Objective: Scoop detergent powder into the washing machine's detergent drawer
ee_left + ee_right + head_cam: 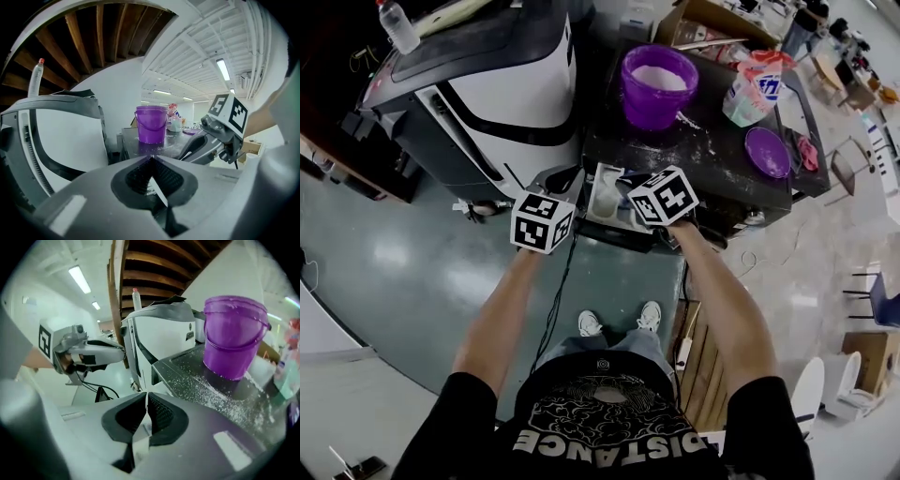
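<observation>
The white detergent drawer [605,194] stands pulled out at the front, between the washing machine [506,84] and a dark counter [712,159]. On the counter sits a purple bucket [659,84] with white powder in it; it shows again as the bucket [151,124] and the bucket [233,338]. My left gripper [555,180] hovers just left of the drawer, and its jaws are shut on nothing [150,158]. My right gripper [624,185] is over the drawer's right side, also shut and empty [146,394]. No scoop is visible.
A plastic bottle [397,25] stands on the machine's top. A detergent bag [753,86] and a purple lid [767,152] lie on the counter, which is dusted with spilled powder [211,390]. A cable hangs below the left gripper. Chairs and boxes stand at the right.
</observation>
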The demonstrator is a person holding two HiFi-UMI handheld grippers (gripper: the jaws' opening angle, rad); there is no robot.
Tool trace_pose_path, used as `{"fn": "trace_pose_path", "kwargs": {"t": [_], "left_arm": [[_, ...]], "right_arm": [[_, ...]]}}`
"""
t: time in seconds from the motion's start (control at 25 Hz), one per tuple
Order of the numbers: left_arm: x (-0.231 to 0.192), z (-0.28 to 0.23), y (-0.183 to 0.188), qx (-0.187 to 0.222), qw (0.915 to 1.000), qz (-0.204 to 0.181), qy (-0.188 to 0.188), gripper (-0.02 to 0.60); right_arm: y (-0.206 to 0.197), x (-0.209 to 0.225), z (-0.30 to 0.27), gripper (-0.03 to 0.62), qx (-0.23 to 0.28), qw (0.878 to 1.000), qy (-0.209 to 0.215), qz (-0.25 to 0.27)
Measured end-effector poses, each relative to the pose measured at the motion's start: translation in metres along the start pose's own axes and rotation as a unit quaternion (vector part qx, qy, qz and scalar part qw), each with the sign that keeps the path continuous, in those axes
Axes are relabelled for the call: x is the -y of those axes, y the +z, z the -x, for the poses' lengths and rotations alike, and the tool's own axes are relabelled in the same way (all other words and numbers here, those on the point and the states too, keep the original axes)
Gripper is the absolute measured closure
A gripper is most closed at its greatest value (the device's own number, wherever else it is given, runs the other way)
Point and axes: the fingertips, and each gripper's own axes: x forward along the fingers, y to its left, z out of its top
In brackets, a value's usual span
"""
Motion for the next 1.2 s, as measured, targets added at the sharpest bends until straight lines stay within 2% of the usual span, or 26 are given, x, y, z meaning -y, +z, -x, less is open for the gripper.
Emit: {"fn": "trace_pose_path", "kwargs": {"t": [0.16, 0.32, 0.88, 1.2], "left_arm": [[0.0, 0.0, 0.0, 0.002, 1.0, -0.001, -0.003, 0.581], [0.0, -0.001, 0.002, 0.009, 0.9999, -0.004, -0.003, 0.581], [-0.008, -0.016, -0.006, 0.012, 0.9997, 0.001, -0.02, 0.581], [-0.012, -0.014, -0.021, -0.002, 0.9997, 0.017, -0.019, 0.581]], "right_arm": [[0.0, -0.006, -0.002, 0.559, -0.024, 0.996, -0.027, 0.083], [-0.003, -0.009, -0.004, 0.56, -0.036, 0.988, -0.047, 0.141], [-0.004, -0.013, -0.01, 0.56, -0.051, 0.964, -0.096, 0.244], [-0.01, -0.014, -0.017, 0.559, -0.067, 0.941, -0.115, 0.31]]}}
